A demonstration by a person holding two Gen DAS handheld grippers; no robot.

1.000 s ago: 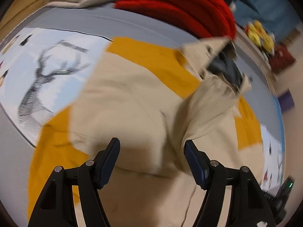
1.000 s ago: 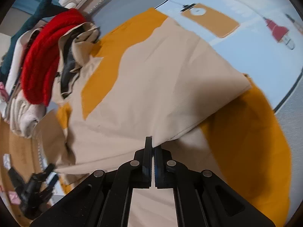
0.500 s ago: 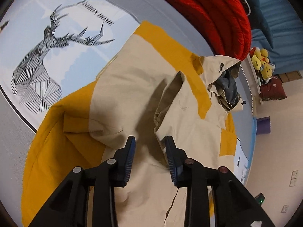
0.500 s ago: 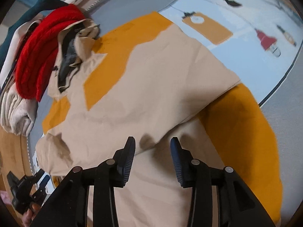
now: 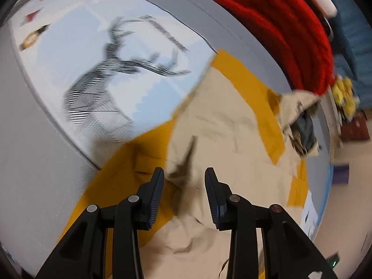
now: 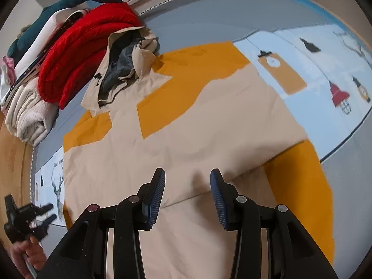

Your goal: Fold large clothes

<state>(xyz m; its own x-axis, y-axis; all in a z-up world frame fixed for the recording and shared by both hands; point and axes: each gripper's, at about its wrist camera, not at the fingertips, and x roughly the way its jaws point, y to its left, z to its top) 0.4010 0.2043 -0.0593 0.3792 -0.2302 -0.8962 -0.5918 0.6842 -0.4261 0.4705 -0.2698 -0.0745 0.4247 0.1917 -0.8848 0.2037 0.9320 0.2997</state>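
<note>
- A stack of folded clothes [image 6: 25, 116] sits at the far left beyond the jacket's hood: a cream, nubbly fleece roll at the bottom and a thick red ribbed knit [image 6: 79, 53] bulging over it.
- The left gripper [image 5: 183, 186] hangs over the jacket's left part, its ribbed blue pads apart with nothing pinched between them; a raised, shadowed crease of cloth stands just past the tips. Over the last second its jaws closed in from a wider gap.
- The jacket [image 6: 176, 139], a smooth matte beige shell with angular mustard-yellow panels, lies flat on the grey bed cover [image 6: 209, 16], sleeves folded in over the body. Its crumpled hood [image 6: 125, 65], lined dark grey, touches the red knit.
- The right gripper [image 6: 187, 186] hovers above the jacket's lower middle, pads parted and empty; its jaws came open from fully shut within the last second.
- A pale blue printed panel [image 6: 325, 65] with lantern shapes lies right of the jacket.
</note>
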